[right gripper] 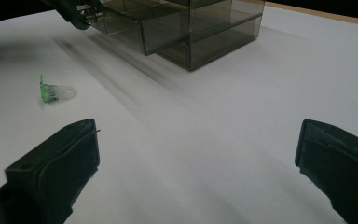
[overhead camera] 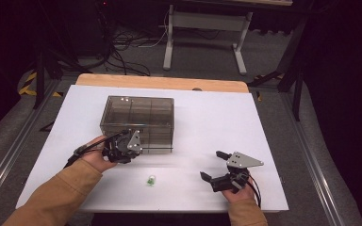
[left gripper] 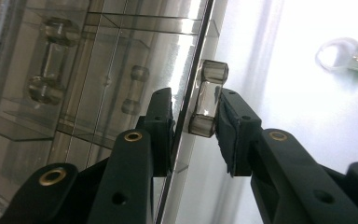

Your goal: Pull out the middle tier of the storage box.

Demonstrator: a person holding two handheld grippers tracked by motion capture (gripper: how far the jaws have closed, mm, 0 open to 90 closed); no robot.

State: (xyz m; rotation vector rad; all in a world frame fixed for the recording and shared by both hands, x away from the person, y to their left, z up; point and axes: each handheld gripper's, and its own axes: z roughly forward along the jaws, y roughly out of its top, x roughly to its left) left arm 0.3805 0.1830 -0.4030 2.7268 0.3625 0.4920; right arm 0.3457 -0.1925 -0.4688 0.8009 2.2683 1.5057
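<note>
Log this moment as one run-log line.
left gripper: shut on drawer handle | drawer: partly out | right gripper: open, idle on table | green part: loose between grippers

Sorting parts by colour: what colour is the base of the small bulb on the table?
Green, under a clear dome; the bulb shows best in the right gripper view.

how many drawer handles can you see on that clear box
3. One handle sits between the left gripper jaws on the pulled-out drawer; two more show through the smoky drawer box. Others may be hidden.
</note>
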